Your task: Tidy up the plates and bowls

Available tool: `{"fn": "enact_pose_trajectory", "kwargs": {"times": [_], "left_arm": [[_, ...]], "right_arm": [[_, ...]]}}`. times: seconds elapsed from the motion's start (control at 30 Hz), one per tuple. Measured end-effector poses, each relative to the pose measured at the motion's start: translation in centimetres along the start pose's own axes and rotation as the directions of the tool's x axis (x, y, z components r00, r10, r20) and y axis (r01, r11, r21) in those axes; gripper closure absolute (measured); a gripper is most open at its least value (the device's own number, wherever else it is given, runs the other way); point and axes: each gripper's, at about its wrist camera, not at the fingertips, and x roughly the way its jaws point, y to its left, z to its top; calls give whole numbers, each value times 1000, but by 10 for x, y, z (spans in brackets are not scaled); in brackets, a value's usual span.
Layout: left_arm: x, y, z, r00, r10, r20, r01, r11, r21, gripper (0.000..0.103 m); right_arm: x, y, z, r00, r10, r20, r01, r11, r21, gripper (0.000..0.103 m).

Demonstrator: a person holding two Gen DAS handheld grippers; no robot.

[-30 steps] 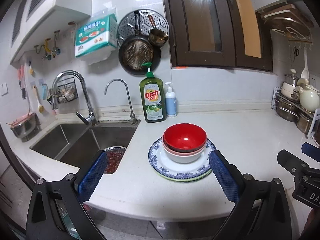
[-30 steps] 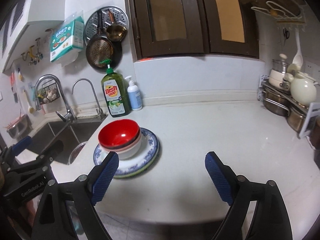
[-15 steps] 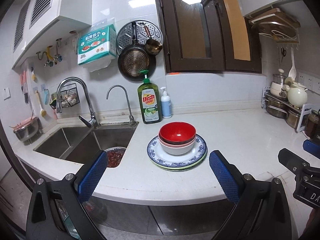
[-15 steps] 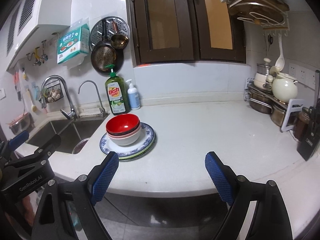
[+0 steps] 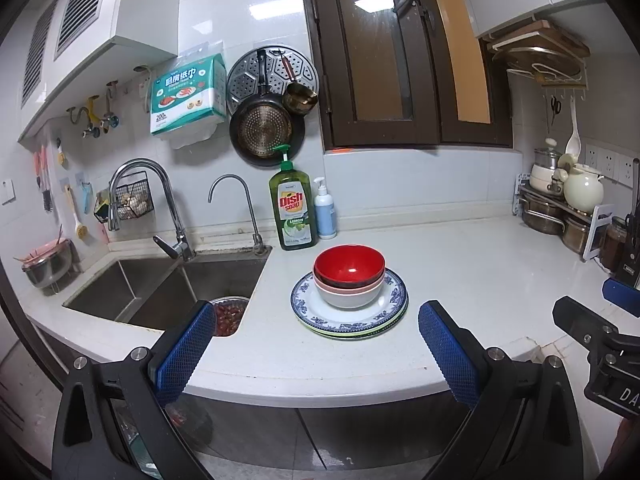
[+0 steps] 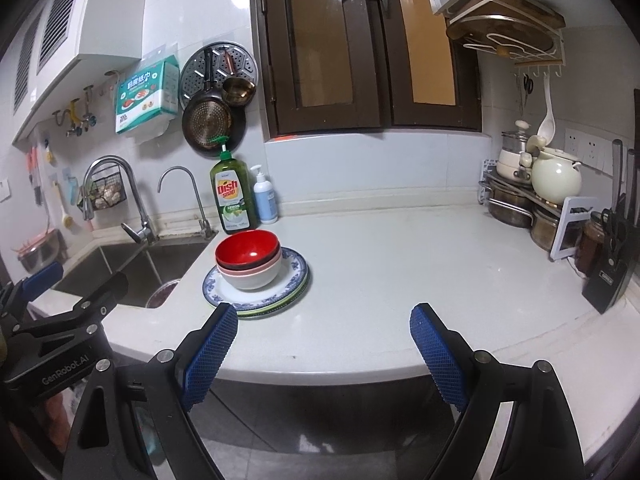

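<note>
A red bowl point(image 5: 349, 265) nests in a pink bowl and a white bowl point(image 5: 347, 298), stacked on blue-patterned plates point(image 5: 394, 300) on the white counter, beside the sink. The same stack shows in the right wrist view, red bowl point(image 6: 247, 249) on the plates point(image 6: 294, 274). My left gripper point(image 5: 316, 350) is open and empty, back from the counter's front edge, the stack beyond its fingers. My right gripper point(image 6: 323, 348) is open and empty too, off the counter edge, the stack ahead to its left.
A dish soap bottle point(image 5: 294, 210) and a white pump bottle point(image 5: 325, 210) stand behind the stack. The sink point(image 5: 168, 280) with two taps lies left. Pots and a cream kettle point(image 6: 556, 178) fill a rack at right, next to a knife block point(image 6: 612, 276).
Both grippers have drawn back from the counter; the stack looks smaller and farther, and the counter's front edge and the cabinet below now show. Jaws unchanged.
</note>
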Motion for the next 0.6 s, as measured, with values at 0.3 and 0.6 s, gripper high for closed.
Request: {"fn": "enact_pose_trajectory", "kwargs": {"times": [0.3,0.6], "left_arm": [[-8,2,2,1000,-3,17,3,1000,5,0],[-13,-1,3,1000,-1,31,1,1000,9,0]], "right_arm": [[-7,3,0,1000,1,16,0,1000,-3,14],[-13,1,0,1000,0,29,0,1000,-5,14]]}}
